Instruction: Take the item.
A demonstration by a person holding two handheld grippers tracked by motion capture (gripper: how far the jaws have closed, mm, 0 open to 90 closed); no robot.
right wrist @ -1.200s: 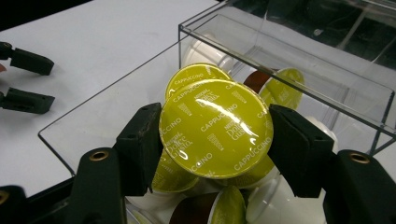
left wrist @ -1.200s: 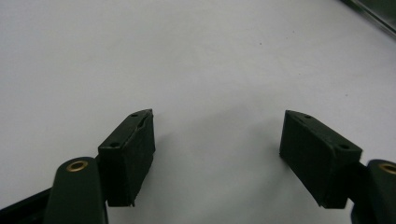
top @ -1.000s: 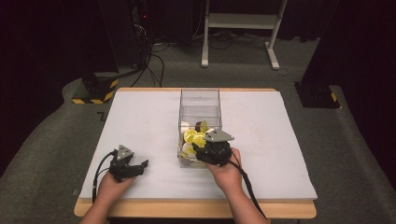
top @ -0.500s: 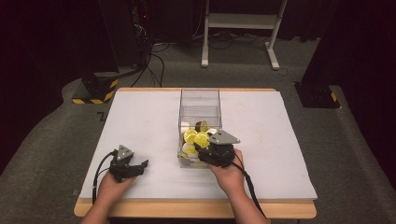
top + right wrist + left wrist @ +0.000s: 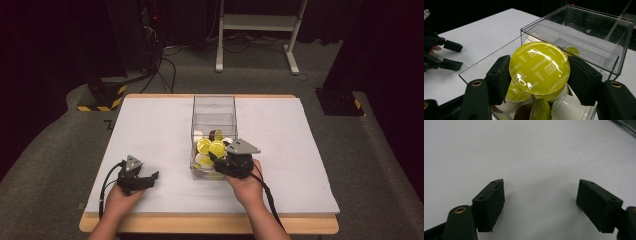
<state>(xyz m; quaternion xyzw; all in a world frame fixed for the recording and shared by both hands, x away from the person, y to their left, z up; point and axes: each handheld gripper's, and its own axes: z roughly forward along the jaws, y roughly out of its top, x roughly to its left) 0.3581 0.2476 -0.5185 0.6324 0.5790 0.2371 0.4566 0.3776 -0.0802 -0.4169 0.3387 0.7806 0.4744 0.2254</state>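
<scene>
The right tool [image 5: 539, 72] was seen clamped on a yellow-green coffee capsule [image 5: 539, 68], its two pads pressed against opposite edges of the foil lid marked "Cappuccino". In the right gripper view the capsule sat at the centre of the frame, above the other capsules [image 5: 564, 106] heaped in the near end of the clear plastic box [image 5: 599, 37]. In the high view the right tool [image 5: 216, 156] was found just below the centre of the frame, over the near end of the box [image 5: 214, 107], with the held capsule [image 5: 217, 148] at its tip.

Compared with a second earlier, the right tool was placed slightly higher in the high view, and the capsule had been lifted a little from the heap; the grip on it was unchanged. The box was left where it had stood on the white worktop [image 5: 150, 130].

The left tool [image 5: 150, 179] was kept at the lower left of the high view, resting on the worktop, unmoved. Its jaws were spread wide with nothing between them, as shown in the left gripper view [image 5: 540, 202].
</scene>
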